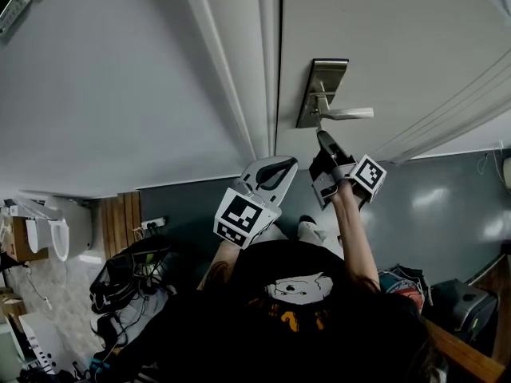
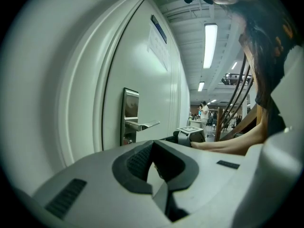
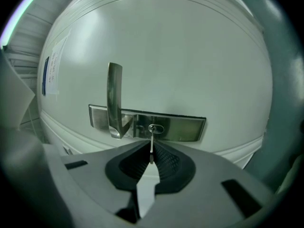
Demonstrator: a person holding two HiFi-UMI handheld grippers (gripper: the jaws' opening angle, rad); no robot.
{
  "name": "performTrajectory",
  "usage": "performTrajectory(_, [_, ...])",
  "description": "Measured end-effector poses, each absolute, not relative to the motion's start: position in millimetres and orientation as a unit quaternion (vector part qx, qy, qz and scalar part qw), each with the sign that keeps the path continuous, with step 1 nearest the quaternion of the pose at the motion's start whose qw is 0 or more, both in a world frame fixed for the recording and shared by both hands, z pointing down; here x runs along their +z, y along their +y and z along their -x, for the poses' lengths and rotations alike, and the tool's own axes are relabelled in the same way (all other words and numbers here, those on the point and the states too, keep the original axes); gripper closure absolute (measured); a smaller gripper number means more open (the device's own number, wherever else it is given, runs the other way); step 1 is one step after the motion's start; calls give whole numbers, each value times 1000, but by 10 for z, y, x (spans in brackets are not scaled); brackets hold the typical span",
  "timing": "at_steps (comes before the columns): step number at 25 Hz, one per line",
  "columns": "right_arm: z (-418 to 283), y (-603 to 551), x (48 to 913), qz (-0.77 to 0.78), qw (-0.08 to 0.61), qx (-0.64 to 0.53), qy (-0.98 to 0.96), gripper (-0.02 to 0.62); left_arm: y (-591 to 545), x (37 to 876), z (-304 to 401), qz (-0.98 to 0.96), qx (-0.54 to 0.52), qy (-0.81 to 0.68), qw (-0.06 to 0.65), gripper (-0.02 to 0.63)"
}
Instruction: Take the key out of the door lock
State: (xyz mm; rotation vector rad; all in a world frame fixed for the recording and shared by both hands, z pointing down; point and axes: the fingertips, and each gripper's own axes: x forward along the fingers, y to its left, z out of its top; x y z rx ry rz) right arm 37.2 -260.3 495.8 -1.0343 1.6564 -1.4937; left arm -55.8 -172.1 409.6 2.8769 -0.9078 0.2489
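- While the white plastic left gripper [image 2: 153,145] sits pinched together on nothing, the matching right gripper [image 3: 151,151] is clamped on the thin silver key [image 3: 151,139].
- Key's in the brushed steel lock plate [image 3: 183,129] on the white door [image 3: 190,56].

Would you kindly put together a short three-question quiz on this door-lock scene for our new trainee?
1. True or false: the key is already free of the lock cylinder.
2. What is the right tool holding? A) the door handle B) the key C) nothing
3. Fill in: the left tool, held back from the lock cylinder, has its jaws ____ with nothing between them.

Key: 1 false; 2 B; 3 shut
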Motion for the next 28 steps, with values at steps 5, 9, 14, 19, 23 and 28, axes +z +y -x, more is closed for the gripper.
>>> performTrajectory(5, [-331, -2464, 4941, 399, 332, -570, 637, 575, -1638, 4072, 602, -952, 83, -291, 55, 601])
performTrajectory(9, [-296, -2291, 4950, 406, 326, -566, 640, 575, -1559, 4134, 704, -950, 84, -294, 58, 600])
performTrajectory(14, [-234, -2076, 4947, 410, 314, -561, 647, 575, -1465, 4189, 776, -950, 83, -293, 69, 601])
performTrajectory(19, [-245, -1866, 4886, 418, 298, -549, 660, 575, -1374, 4253, 795, -949, 81, -293, 79, 600])
performTrajectory(23, [-327, -1680, 4827, 419, 286, -538, 673, 575, -1275, 4313, 723, -948, 84, -296, 84, 601])
performTrajectory(28, [-391, -1605, 4876, 422, 276, -537, 676, 575, -1304, 4392, 687, -946, 86, -299, 88, 600])
